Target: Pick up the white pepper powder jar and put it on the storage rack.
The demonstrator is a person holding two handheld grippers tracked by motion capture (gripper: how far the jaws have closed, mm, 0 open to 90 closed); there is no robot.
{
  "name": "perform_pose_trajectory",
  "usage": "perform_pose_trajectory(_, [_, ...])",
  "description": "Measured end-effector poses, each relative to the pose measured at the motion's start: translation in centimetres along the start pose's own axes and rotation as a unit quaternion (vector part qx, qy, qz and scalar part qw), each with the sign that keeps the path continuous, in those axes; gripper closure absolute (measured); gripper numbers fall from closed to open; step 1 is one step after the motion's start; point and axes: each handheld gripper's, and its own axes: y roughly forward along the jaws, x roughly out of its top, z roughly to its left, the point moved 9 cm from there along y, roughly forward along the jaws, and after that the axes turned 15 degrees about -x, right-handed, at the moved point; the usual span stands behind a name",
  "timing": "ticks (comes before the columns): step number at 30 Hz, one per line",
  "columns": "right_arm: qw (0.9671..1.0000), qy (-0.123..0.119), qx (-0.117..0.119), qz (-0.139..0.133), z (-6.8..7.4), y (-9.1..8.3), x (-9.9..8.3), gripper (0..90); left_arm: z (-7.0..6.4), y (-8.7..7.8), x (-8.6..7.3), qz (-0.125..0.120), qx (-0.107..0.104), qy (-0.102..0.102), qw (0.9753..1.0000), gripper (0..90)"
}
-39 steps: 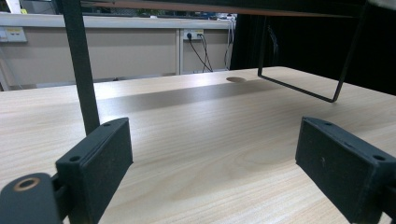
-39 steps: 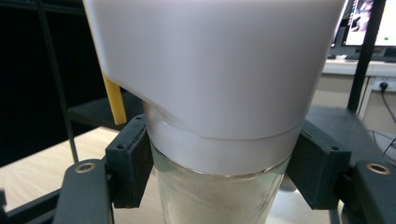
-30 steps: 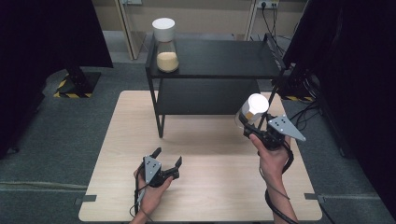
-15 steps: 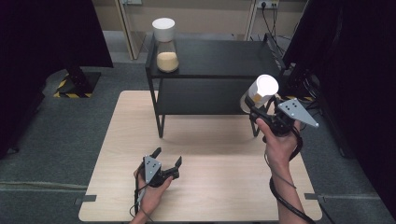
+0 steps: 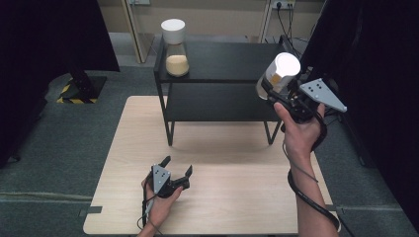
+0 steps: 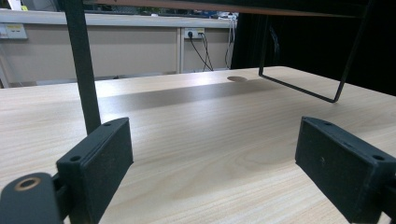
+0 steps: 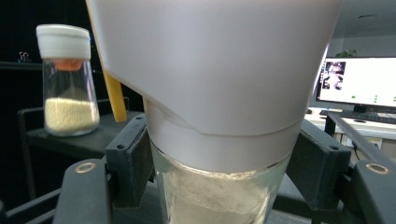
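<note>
Raised glass jar (image 5: pixel 277 75) in clamped right claw (image 5: pixel 271 91), left claw (image 5: pixel 177 169) agape, empty

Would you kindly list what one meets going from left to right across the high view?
Left hand-held gripper resting on the wooden table → jar with yellow grains on the black shelf → white-lidded jar clamped in the right hand-held gripper.

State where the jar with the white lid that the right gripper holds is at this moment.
In the high view the held jar is in the air, clamped in the right gripper at the right end of the black shelf, far from the other jar on top.
</note>
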Motion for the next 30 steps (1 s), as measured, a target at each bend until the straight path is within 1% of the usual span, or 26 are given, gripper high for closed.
perform_pose_trajectory(7, [0.9999, -0.001, -0.012, 0.006, 0.0, 1.5, 1.7, 30.8, 0.0, 0.0, 0.0, 0.001, 0.0, 0.001, 1.0, 10.6])
perform_pose_trajectory(14, [0.9994, -0.005, -0.026, 0.021, -0.1, 3.7, 3.0, 30.9, 0.0, 0.0, 0.0, 0.001, 0.0, 0.0, 1.0, 10.6])
perform_pose_trajectory(19, [0.9982, -0.014, -0.041, 0.041, -0.5, 5.7, 3.6, 30.8, 0.0, 0.0, 0.0, 0.002, -0.001, -0.001, 1.0, 10.6])
perform_pose_trajectory(22, [0.9977, -0.013, -0.046, 0.048, -0.6, 6.3, 3.8, 30.8, 0.0, 0.0, 0.0, 0.002, -0.001, 0.0, 1.0, 10.6])
perform_pose_trajectory(26, [0.9963, -0.021, -0.055, 0.063, -0.7, 7.6, 4.2, 30.8, 0.0, 0.0, 0.0, 0.002, -0.001, 0.0, 1.0, 10.7])
perform_pose_trajectory(30, [0.995, -0.023, -0.062, 0.074, -0.8, 8.4, 4.1, 30.8, 0.0, 0.0, 0.0, 0.002, -0.002, 0.0, 1.0, 10.7])
